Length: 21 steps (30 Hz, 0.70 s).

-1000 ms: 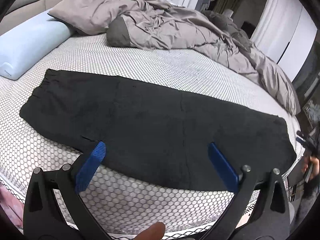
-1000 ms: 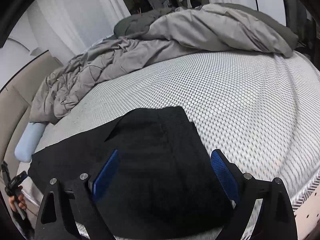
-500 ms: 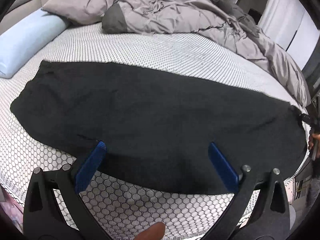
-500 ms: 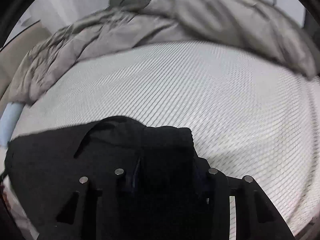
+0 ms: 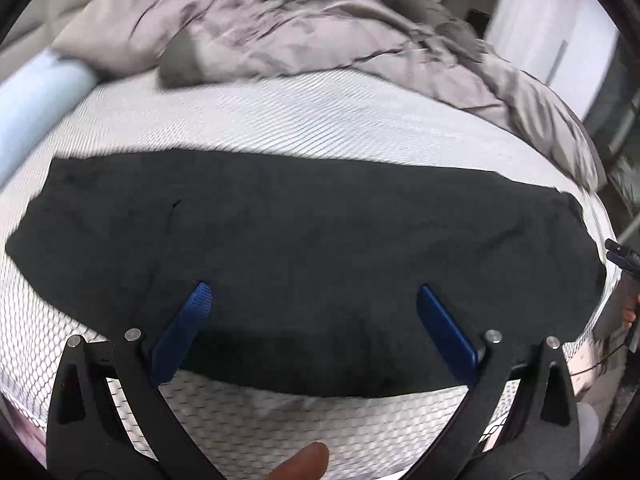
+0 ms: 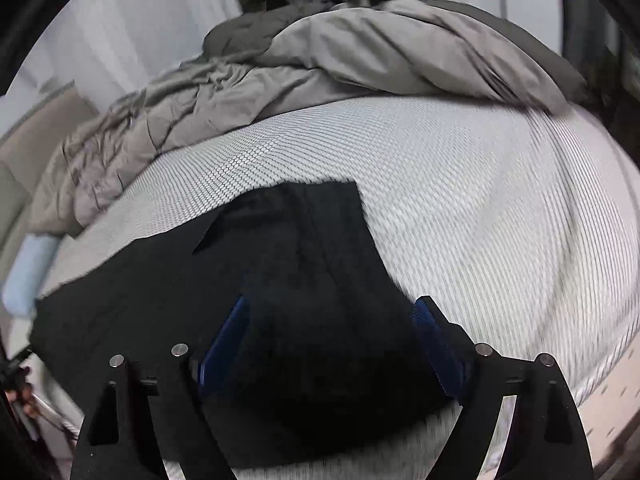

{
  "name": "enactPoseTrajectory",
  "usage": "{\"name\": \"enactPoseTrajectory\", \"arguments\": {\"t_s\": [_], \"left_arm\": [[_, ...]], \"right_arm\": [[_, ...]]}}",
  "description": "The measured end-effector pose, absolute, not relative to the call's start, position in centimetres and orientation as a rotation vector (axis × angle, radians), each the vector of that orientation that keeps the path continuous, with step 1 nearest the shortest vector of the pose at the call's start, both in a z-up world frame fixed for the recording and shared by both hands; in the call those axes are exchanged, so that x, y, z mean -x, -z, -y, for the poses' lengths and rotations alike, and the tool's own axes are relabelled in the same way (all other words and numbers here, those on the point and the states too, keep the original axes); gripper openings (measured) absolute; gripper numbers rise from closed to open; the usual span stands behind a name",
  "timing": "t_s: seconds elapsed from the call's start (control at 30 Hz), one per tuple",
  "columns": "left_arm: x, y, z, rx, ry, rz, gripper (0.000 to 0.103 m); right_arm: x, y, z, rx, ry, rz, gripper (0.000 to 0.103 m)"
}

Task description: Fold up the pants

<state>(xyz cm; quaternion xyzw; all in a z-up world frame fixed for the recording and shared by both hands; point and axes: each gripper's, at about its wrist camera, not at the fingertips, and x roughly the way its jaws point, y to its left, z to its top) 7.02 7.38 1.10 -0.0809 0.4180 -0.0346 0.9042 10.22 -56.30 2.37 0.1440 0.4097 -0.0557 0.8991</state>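
Already lengthwise-folded, the black fleece pants (image 5: pixel 304 248) lie along the mattress's (image 5: pixel 320 128) near edge; left gripper (image 5: pixel 310 300) wide, right gripper (image 6: pixel 330 320) just reopened wide, both empty. Next: pinch one end and carry it across.

The pants (image 5: pixel 304 240) lie flat on the mattress (image 5: pixel 280 120), stretched left to right along its near edge. Behind them, across a bare strip of mattress, a rumpled duvet (image 5: pixel 320 36) is heaped along the far side and trails down to the right. A pillow (image 5: pixel 36 104) lies at the far left, touching the duvet's end. In the right wrist view one end of the pants (image 6: pixel 304 280) lies in front, bare mattress (image 6: pixel 500 220) to its right, and the duvet (image 6: pixel 360 52) behind.
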Motion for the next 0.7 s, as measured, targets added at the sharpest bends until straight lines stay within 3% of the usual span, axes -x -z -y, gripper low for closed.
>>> {"name": "enactPoseTrajectory", "arguments": {"t_s": [0.23,0.47,0.5,0.53,0.57,0.63,0.7], "left_arm": [[-7.2,-1.6,-0.5,0.156,0.199,-0.858,0.102],[-8.8,1.1,10.5,0.109,0.326,-0.914,0.102],[-9.0,1.9,11.8,0.085,0.338,-0.939,0.102],[-9.6,3.0,13.2,0.043,0.345,-0.984,0.102],[-9.9,4.0,14.2,0.004,0.315,-1.008,0.102],[-9.7,4.8,14.9,-0.031,0.311,-0.988,0.103],[-9.4,4.8,14.9,-0.036,0.335,-0.976,0.103]], "right_arm": [[-2.5,0.4,56.7,-0.548,0.060,-0.810,0.085],[-4.5,3.8,58.4,-0.797,-0.107,-0.722,0.080],[-5.1,3.9,58.6,-0.820,-0.124,-0.709,0.075],[-5.6,4.0,58.8,-0.847,-0.130,-0.688,0.057],[-6.0,3.8,58.9,-0.846,-0.104,-0.680,0.029],[-5.8,3.0,58.8,-0.785,-0.044,-0.673,0.015],[-4.1,2.0,57.9,-0.639,-0.030,-0.647,0.013]]}}
